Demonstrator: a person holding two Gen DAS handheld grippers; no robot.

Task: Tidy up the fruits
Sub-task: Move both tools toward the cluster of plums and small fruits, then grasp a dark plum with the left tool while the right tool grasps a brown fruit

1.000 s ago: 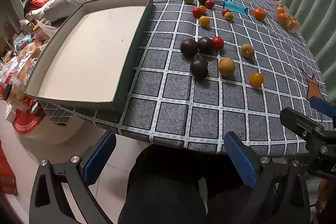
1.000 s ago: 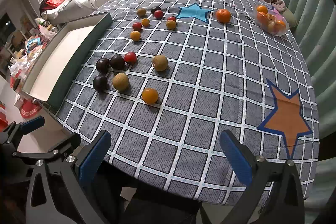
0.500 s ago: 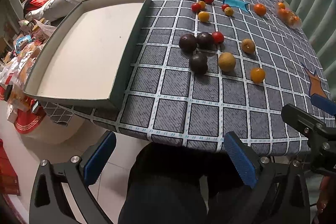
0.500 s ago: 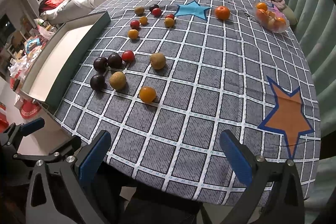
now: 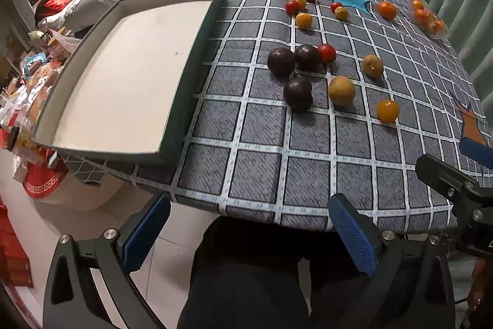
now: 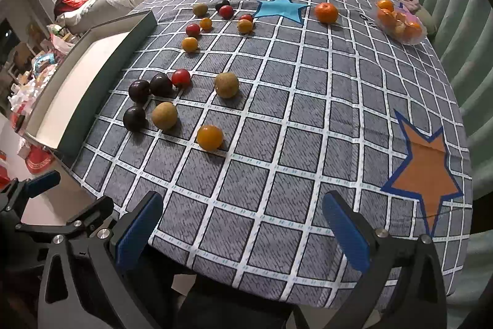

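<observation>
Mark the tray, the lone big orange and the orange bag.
tray (image 5: 129, 76), left wrist view, bare white floor.
big orange (image 6: 326, 12), right wrist view, centre of peel.
orange bag (image 6: 400, 23), right wrist view, middle of bag.

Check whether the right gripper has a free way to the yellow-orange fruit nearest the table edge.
Probably yes. The right gripper is open at the table's near edge, and only bare checked cloth lies between its fingers and the yellow-orange fruit. The nearest brown fruit sits apart, to its left.
</observation>
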